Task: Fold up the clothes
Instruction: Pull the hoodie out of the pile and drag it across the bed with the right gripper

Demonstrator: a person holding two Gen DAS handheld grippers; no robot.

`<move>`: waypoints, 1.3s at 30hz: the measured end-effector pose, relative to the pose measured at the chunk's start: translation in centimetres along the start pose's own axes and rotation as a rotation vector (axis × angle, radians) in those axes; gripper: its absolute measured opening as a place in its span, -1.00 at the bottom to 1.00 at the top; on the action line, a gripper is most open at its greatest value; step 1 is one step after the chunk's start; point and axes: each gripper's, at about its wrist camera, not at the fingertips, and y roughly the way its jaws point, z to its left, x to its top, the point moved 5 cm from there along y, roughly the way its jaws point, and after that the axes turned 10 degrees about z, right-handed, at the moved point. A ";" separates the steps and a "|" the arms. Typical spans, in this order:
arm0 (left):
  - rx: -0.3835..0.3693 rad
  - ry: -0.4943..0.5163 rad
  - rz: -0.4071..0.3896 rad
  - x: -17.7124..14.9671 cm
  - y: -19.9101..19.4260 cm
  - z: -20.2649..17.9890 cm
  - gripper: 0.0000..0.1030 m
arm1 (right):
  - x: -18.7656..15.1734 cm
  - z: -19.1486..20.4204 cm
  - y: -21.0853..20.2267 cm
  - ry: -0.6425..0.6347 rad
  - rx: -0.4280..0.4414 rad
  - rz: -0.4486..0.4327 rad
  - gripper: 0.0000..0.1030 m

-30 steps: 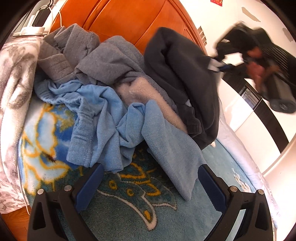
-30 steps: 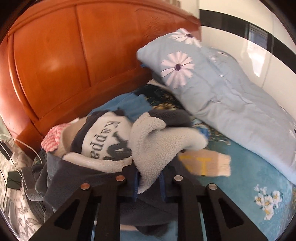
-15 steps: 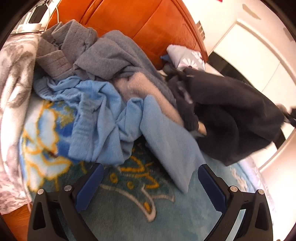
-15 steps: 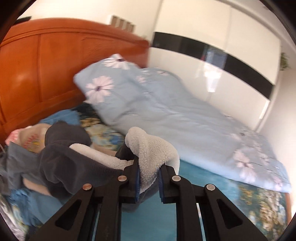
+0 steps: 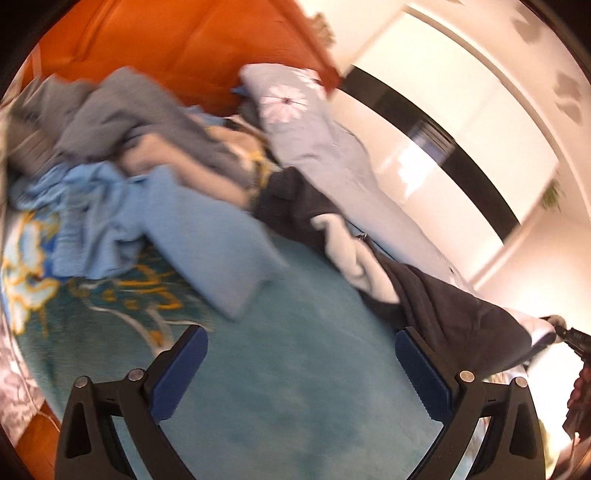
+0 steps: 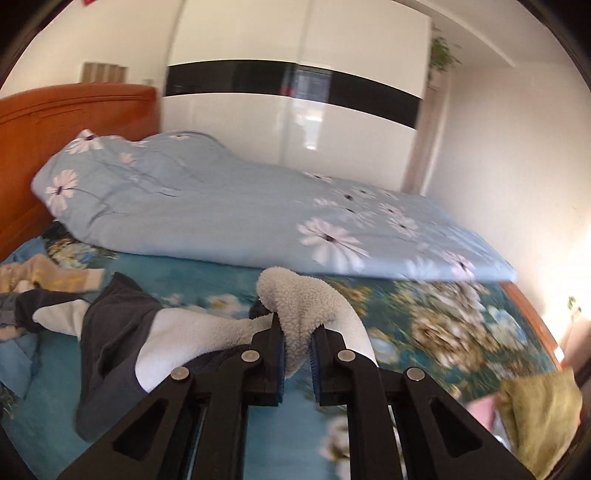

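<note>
Fleece-lined dark garment clamped in right tool, no readable writing

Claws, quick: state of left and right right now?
Left claw: open, holding nothing, above the teal blanket.
Right claw: closed on the fleece lining of the dark jacket.

no text, brand, number or sign can be read in either view. the beige cloth at the left of the right wrist view carries yellowish marks, but they are too blurred to tell as letters. a small red patch on the wall at the top edge of that view is cut off and unreadable. the left wrist view is motion-blurred throughout.
</note>
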 end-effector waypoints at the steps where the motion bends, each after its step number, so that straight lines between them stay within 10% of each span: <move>1: -0.006 0.027 0.013 -0.3 0.2 -1.1 1.00 | -1.1 -2.1 -0.1 0.022 -0.020 0.007 -0.79; 14: -0.062 0.267 0.165 -4.8 4.0 -13.7 1.00 | -13.4 -24.7 2.7 0.386 -0.140 0.176 -0.79; 23: -0.005 0.331 0.196 -6.6 3.9 -15.9 1.00 | -15.9 -23.1 2.3 0.236 -0.051 0.162 -0.65; 26: 0.012 0.339 0.208 -7.3 3.4 -16.2 1.00 | -17.2 -23.0 0.3 0.242 -0.004 0.127 -0.35; 28: 0.026 0.350 0.218 -7.7 3.2 -16.3 1.00 | -18.5 -23.0 -1.4 0.260 0.004 0.082 0.26; 33: 0.050 0.358 0.246 -8.7 3.4 -16.7 1.00 | -21.9 -23.2 -4.4 0.333 0.069 0.005 0.30; 39: 0.038 0.395 0.274 -10.0 2.9 -18.7 1.00 | -23.4 -15.5 -0.8 0.379 0.472 0.061 0.30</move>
